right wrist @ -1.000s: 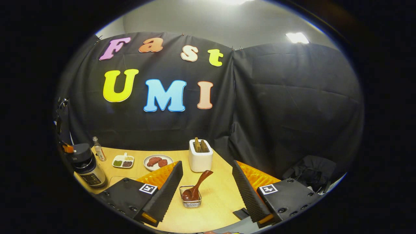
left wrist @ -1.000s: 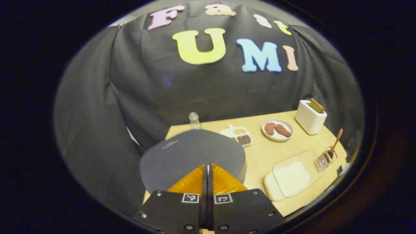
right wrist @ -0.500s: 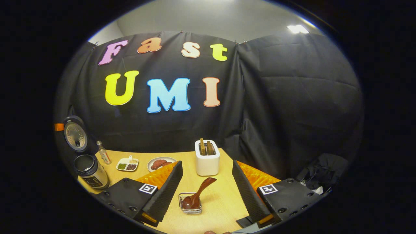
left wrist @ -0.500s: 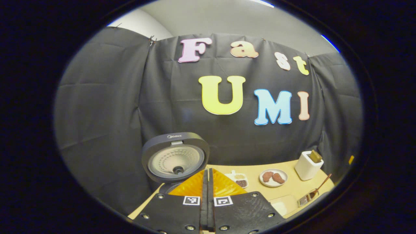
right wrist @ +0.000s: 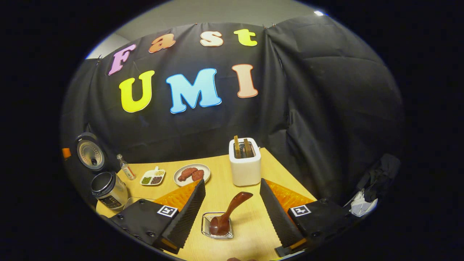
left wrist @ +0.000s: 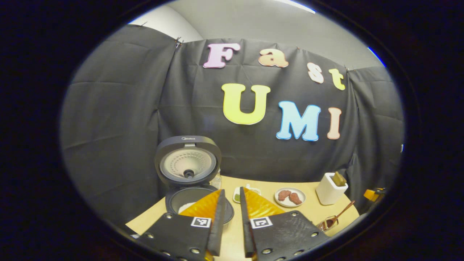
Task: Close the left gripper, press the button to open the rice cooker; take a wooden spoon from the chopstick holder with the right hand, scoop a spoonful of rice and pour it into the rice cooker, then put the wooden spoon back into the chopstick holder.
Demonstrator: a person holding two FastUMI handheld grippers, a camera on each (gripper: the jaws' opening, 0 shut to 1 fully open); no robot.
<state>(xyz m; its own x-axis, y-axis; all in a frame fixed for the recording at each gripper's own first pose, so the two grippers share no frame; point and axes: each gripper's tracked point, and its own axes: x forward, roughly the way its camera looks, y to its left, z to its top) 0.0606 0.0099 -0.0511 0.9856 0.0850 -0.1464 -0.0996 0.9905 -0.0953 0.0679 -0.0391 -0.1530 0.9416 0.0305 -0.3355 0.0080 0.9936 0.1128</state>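
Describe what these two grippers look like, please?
Each gripper, left gripper and right gripper, has two flat black plates fastened with round screws, and each plate carries a small square black-and-white marker. The right gripper's fingers have ribbed inner faces. No cables or sleeves are visible.

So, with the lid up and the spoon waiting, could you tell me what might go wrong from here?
The wooden spoon leans steeply in a light wire holder; as the open right gripper closes on it, the holder could tip or drag. The toaster stands just behind, so a high lift might knock it.
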